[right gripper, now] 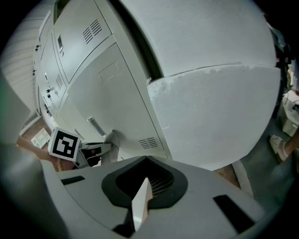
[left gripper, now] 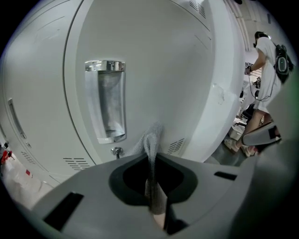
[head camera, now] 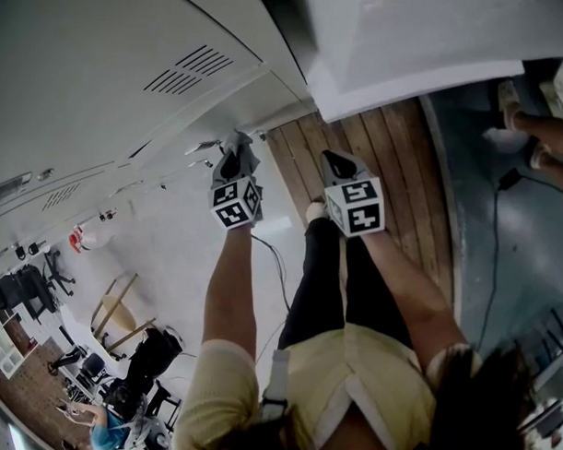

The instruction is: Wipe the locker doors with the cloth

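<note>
In the head view my left gripper [head camera: 234,145] reaches to the white locker doors [head camera: 101,78], shut on a grey cloth [head camera: 243,157]. The left gripper view shows the cloth [left gripper: 152,144] pinched between the jaws and sticking up in front of a locker door [left gripper: 154,70], close to it; contact cannot be seen. That door has a chrome recessed handle [left gripper: 106,100], a small key lock [left gripper: 117,151] and vent slots [left gripper: 175,146]. My right gripper [head camera: 334,160] hangs beside the left one, jaws shut on nothing. It faces an open white door panel [right gripper: 215,107].
The open door panel [head camera: 413,39] juts out over a strip of wooden floor [head camera: 390,160]. A person's legs [head camera: 546,136] and a black cable [head camera: 494,249] are at the right. Another person [left gripper: 266,60] stands down the aisle. Chairs and people [head camera: 130,372] fill the lower left.
</note>
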Available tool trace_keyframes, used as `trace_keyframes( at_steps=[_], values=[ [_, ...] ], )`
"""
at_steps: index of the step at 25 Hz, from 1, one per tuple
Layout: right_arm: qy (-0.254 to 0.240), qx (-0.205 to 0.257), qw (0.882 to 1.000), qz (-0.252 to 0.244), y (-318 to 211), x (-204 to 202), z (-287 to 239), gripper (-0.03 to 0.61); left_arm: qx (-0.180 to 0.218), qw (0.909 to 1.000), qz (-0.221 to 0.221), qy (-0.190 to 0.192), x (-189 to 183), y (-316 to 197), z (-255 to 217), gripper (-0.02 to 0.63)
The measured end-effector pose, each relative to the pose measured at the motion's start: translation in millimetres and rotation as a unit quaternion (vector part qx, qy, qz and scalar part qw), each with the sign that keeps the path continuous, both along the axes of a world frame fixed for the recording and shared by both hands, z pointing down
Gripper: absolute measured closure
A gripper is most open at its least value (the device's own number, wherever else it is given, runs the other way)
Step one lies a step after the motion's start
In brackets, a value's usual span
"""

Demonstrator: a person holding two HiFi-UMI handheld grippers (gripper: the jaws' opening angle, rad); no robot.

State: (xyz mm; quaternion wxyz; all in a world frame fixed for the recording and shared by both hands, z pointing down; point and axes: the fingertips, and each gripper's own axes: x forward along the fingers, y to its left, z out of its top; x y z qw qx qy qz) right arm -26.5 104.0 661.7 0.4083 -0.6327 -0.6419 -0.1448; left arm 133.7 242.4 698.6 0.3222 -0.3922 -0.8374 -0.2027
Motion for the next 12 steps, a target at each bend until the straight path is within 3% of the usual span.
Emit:
trace_keyframes(
  at_steps=[12],
  values=[
    [-0.002, 0.000, 1.000, 0.009, -6.7, -7.2, -0.6, 0.575, 0.005, 0.9976, 0.068, -0.008, -43.7, -5.9, 0.1, 0.597]
  ],
)
